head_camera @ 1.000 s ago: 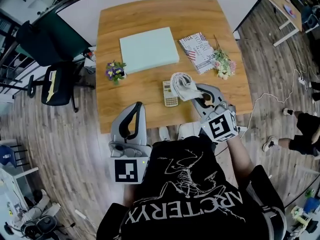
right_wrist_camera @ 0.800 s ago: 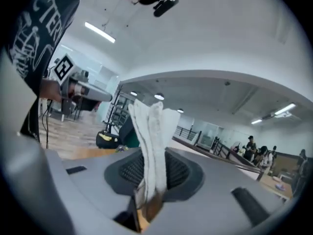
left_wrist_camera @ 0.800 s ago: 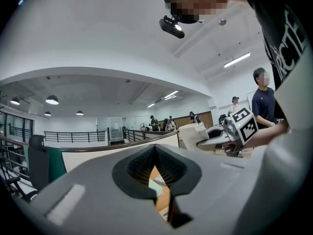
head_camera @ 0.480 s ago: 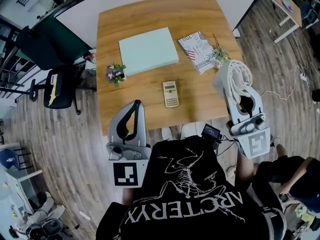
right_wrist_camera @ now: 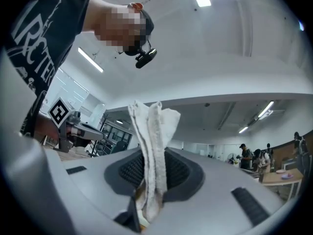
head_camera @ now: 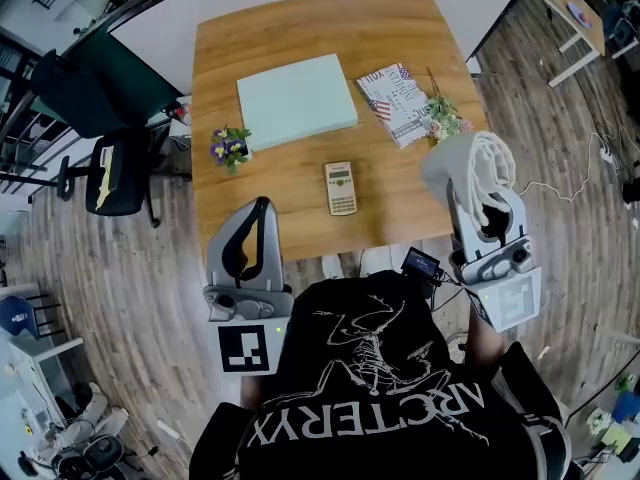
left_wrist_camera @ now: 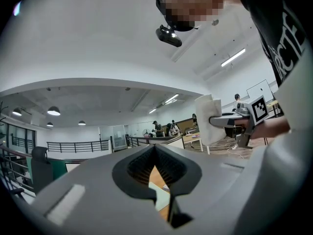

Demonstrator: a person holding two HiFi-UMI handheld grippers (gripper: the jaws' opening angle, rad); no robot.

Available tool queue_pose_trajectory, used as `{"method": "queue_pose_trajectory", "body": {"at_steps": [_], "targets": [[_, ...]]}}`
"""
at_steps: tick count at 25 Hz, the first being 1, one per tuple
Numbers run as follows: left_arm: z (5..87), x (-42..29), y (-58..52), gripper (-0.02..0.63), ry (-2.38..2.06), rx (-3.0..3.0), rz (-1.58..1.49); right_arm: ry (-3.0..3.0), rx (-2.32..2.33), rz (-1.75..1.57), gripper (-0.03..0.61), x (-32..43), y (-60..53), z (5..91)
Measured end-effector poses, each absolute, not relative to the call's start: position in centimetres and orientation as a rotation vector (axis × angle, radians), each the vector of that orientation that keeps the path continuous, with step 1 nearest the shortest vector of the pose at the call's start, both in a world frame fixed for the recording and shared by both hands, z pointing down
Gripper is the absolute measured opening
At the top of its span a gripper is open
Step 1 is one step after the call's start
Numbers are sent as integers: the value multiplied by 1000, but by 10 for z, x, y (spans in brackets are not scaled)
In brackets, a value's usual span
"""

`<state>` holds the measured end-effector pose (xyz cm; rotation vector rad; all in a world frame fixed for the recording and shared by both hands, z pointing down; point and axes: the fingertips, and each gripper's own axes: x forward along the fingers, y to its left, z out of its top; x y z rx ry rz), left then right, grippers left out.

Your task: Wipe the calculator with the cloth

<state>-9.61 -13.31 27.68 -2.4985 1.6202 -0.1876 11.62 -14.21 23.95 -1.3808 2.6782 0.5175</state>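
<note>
The grey calculator (head_camera: 341, 188) lies flat on the wooden table (head_camera: 300, 28), near its front edge, with nothing on it. My right gripper (head_camera: 478, 193) is raised off the table's right front corner, well right of the calculator, and is shut on the white cloth (head_camera: 480, 168). In the right gripper view the cloth (right_wrist_camera: 152, 146) stands up folded between the jaws of my right gripper (right_wrist_camera: 150, 180). My left gripper (head_camera: 257, 208) is held at the front edge, left of the calculator. In its own view my left gripper (left_wrist_camera: 155, 148) is shut on nothing.
A pale green pad (head_camera: 297, 100) lies at the table's middle back, and a patterned booklet (head_camera: 395, 103) to its right. Small flower bunches sit at left (head_camera: 232, 144) and right (head_camera: 445, 118). A black chair (head_camera: 115, 168) stands left of the table.
My right gripper lifted the cloth off the calculator and swung it right, off the table's corner; it has hardly moved in the last half second. My left gripper shifted slightly left.
</note>
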Motion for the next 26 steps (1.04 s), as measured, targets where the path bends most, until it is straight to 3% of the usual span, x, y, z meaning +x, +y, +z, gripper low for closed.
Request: {"method": "queue_pose_trajectory", "body": {"at_steps": [26], "targets": [[279, -84, -129, 9, 1620, -2505, -185, 2789, -1293, 525, 87, 108, -137, 259]]}}
